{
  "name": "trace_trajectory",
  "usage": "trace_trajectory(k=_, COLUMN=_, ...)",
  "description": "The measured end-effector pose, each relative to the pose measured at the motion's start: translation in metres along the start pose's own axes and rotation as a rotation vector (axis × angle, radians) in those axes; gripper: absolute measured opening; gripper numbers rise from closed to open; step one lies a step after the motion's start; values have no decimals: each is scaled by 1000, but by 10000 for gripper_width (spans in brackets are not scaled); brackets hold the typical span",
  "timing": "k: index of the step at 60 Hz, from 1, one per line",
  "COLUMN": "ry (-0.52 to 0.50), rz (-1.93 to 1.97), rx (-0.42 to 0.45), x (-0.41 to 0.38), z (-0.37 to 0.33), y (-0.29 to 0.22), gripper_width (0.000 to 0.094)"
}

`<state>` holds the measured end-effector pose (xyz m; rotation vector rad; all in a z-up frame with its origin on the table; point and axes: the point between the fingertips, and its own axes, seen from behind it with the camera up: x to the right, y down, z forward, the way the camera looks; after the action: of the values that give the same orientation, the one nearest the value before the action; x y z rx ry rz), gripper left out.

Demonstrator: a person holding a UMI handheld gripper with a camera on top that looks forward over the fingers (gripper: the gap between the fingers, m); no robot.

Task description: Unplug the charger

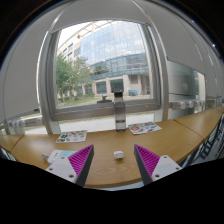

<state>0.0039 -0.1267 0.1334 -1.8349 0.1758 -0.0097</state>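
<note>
A small white charger [118, 154] sits on the wooden table [110, 140], just ahead of my fingers and between their lines. My gripper [114, 160] is open and empty, its magenta pads [82, 159] wide apart on either side of the charger with clear gaps. No cable is visible from here.
A tall dark bottle [120, 110] stands at the back of the table by the window. Papers or magazines lie at the left [71, 137] and right [145, 128]. A light sheet [58, 155] lies near the left finger. Large windows [105, 60] stand behind.
</note>
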Motion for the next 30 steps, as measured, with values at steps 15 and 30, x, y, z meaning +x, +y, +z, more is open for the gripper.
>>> trace_trajectory(k=15, ry=19, rz=-55, rx=-47, x=-21, z=-47, y=48, gripper_width=800)
trace_trajectory(k=30, ry=-1, rz=-71, rx=-59, x=-34, z=-68, y=63, gripper_width=801)
